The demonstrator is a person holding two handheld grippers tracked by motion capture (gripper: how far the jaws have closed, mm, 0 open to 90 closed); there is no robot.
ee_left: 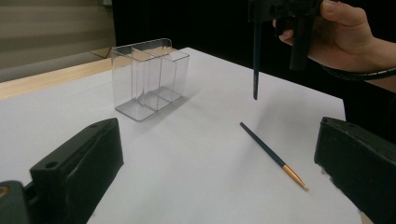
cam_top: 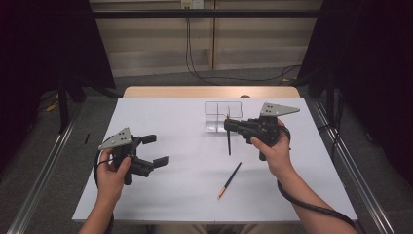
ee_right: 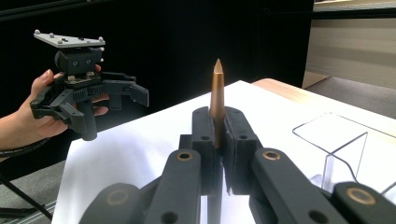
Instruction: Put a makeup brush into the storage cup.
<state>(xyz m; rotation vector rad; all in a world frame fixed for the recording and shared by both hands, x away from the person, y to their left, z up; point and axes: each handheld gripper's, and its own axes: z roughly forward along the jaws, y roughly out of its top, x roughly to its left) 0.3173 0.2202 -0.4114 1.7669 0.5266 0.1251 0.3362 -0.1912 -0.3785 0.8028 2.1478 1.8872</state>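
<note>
On the white desk (cam_top: 160,195), my right gripper (cam_top: 229,124) has its jaws pinching 1 brush (cam_top: 229,142) upright beside the clear holder (cam_top: 220,113). My left gripper (cam_top: 157,149) hangs spread; a loose pinch could let the brush tilt and miss a compartment.

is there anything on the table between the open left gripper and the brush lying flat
Nothing visible does. In the left gripper view only bare white table lies between the open left gripper and the lying brush. The second brush hangs upright in the right gripper, above and beyond it; the clear holder stands off to the side.
</note>
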